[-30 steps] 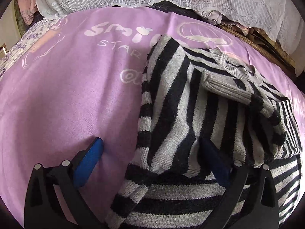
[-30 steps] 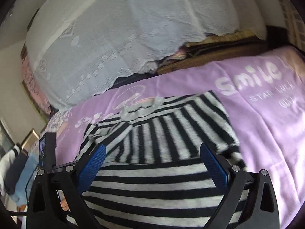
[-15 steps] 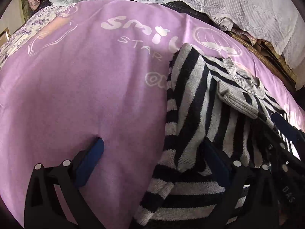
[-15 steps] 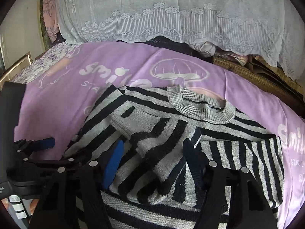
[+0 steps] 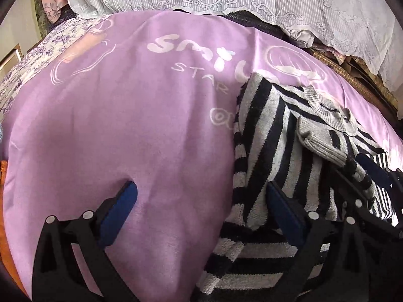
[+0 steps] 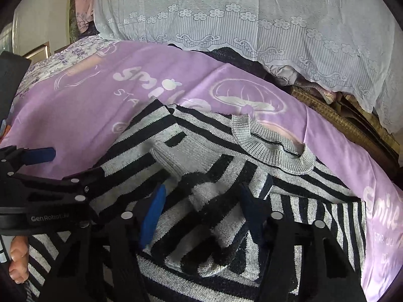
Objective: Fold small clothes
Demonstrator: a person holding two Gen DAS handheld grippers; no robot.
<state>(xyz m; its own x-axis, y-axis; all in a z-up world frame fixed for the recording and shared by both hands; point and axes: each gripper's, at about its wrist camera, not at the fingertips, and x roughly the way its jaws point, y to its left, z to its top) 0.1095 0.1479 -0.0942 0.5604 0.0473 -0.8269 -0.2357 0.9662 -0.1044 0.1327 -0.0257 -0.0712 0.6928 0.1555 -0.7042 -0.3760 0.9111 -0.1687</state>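
Note:
A small black-and-grey striped sweater (image 6: 226,176) lies on a purple blanket (image 6: 105,115), collar toward the far side, with one sleeve folded across its chest. In the left wrist view the sweater (image 5: 272,136) fills the right half. My left gripper (image 5: 201,201) is open, one finger on bare blanket and the other over the sweater's left edge; it also shows in the right wrist view (image 6: 50,168). My right gripper (image 6: 204,206) is partly closed around the folded sleeve (image 6: 201,193), its pads not pressed together.
A white lace cover (image 6: 252,25) hangs over furniture behind the bed. A woven mat (image 6: 340,120) lies at the far right. A floral sheet (image 5: 30,60) borders the blanket on the left. Something orange (image 5: 3,201) sits at the left edge.
My left gripper has slid left, off the sweater onto bare blanket. My right gripper has swung round over the sweater's middle and narrowed around the folded sleeve.

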